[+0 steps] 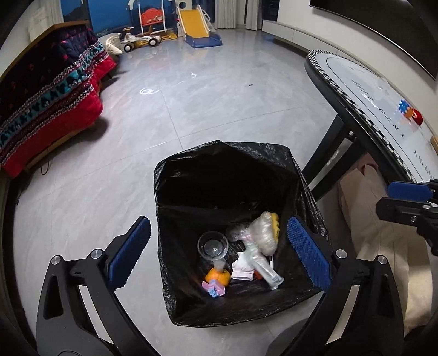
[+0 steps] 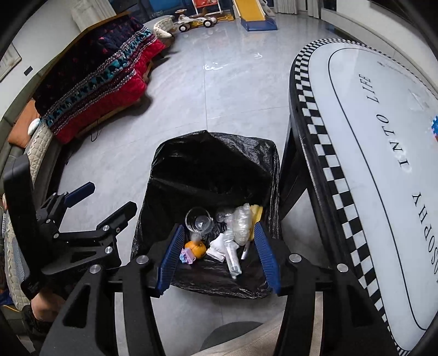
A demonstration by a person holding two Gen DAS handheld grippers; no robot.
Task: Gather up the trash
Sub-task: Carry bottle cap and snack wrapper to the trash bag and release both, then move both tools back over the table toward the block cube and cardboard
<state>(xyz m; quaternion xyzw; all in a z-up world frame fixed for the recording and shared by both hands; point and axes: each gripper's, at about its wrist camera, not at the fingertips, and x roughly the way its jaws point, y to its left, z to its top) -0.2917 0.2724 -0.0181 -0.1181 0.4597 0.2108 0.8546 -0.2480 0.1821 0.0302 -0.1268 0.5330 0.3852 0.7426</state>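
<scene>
Black bag: a bin lined with a black bag [image 1: 235, 169] stands open on the grey tiled floor [image 1: 191, 115], just beside the leg of the oval surface [image 2: 383, 164].
Trash: inside the bag lie a clear plastic cup [image 1: 213, 244], an orange [image 1: 218, 276], a pink wrapper [image 1: 213, 289], a white crumpled tissue [image 1: 242, 269], a clear plastic bottle [image 1: 267, 269] and a crinkled clear wrapper with something yellow in it [image 1: 265, 230].
Left tool: the left tool [image 1: 219, 252] hangs over the bag mouth, pointing steeply down, its blue pads spread wide and nothing between them.
Right tool: the right tool [image 2: 219, 254] hangs over the same bag, also pointing down, its pads partly spread and gripping nothing; the trash shows below the gap.
Both tools: they hang side by side, each showing at the edge of the other's view.
Surface: white top with a black-and-white checked border and black lettering; small coloured toy blocks [image 1: 409, 111] sit on it.
Sofa: a red, navy and teal patterned blanket [image 1: 49, 104] covers it, well apart from the bag.
Far end: a yellow slide [image 1: 195, 24] and a toy car [image 1: 139, 41] stand on the floor.
</scene>
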